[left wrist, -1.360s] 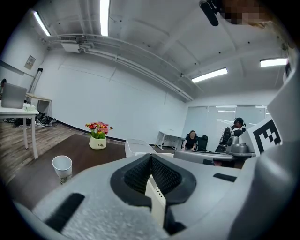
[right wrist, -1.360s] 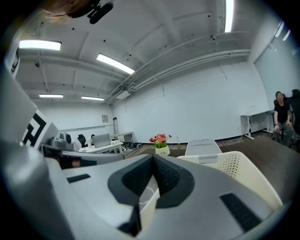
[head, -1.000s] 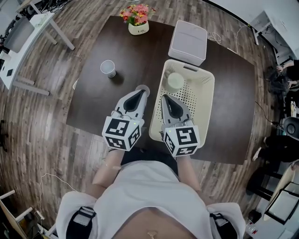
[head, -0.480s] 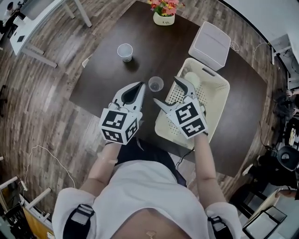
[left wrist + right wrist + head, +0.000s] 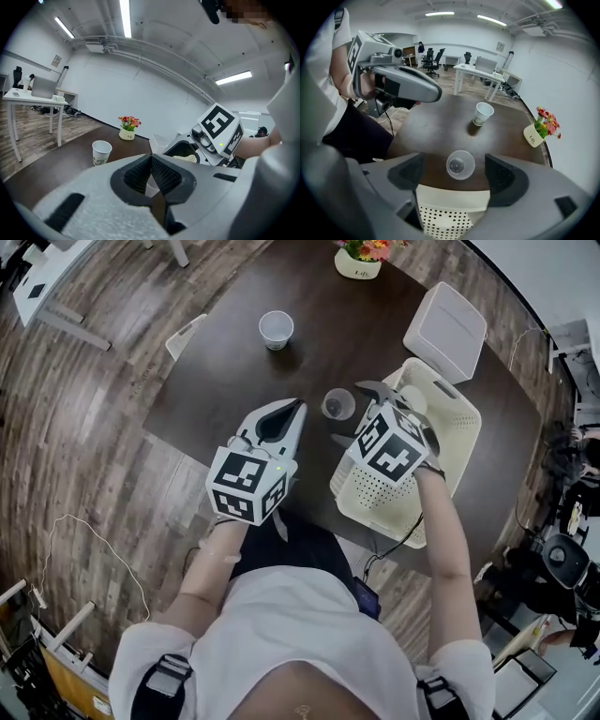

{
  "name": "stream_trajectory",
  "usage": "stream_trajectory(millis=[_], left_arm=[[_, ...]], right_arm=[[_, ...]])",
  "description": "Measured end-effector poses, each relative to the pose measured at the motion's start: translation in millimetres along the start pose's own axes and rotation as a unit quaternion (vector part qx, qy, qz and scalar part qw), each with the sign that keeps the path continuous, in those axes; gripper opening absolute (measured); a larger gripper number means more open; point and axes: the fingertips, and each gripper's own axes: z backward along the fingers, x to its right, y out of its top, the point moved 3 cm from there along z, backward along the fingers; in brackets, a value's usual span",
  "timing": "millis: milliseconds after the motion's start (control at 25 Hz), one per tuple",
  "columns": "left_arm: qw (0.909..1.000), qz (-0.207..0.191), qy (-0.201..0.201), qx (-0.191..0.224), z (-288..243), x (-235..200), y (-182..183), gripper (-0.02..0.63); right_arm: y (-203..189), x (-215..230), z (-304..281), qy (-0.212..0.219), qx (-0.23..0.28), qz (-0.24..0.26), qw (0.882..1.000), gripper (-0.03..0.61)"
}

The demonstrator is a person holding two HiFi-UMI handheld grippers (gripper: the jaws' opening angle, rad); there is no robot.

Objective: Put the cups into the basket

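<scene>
A clear plastic cup (image 5: 337, 404) stands on the dark table beside the cream basket (image 5: 455, 460). My right gripper (image 5: 354, 414) points steeply down over it, open; its jaws have just opened. In the right gripper view the clear cup (image 5: 460, 164) shows between the wide jaws, untouched, with the basket's rim (image 5: 454, 204) below. A white paper cup (image 5: 276, 329) stands farther back, also seen as paper cup (image 5: 101, 152). A pale cup (image 5: 413, 397) lies in the basket, half hidden. My left gripper (image 5: 296, 409) hovers left of the clear cup, shut and empty.
A white box (image 5: 445, 319) sits behind the basket and a flower pot (image 5: 361, 257) at the table's far edge. A pale chair back (image 5: 186, 334) touches the table's left side. The person's body is at the near edge.
The right gripper went from shut to open, rolled and tipped down over the clear cup. Both grippers moved forward. The head camera swung left, so the table shifted in view.
</scene>
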Motion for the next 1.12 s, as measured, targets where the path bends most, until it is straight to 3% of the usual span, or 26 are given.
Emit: stream_trajectory(millis=[280, 520, 1000, 1120], left_arm=[[0.9984, 0.031, -0.041, -0.024, -12, -12, -19, 0.009], [0.9959, 0.036, -0.074, -0.036, -29, -19, -23, 0.009], [0.9958, 0.038, -0.064, -0.053, -33, -36, -30, 0.009], [0.9957, 0.039, -0.064, -0.055, -34, -36, -31, 0.011]], right_arm=[[-4, 1, -32, 0.032, -0.090, 0.035, 0.995, 0.379], [-6, 7, -63, 0.057, -0.164, 0.081, 0.982, 0.379], [-22, 4, -100, 0.081, -0.227, 0.079, 0.967, 0.377], [-27, 5, -102, 0.083, -0.243, 0.088, 0.963, 0.346]])
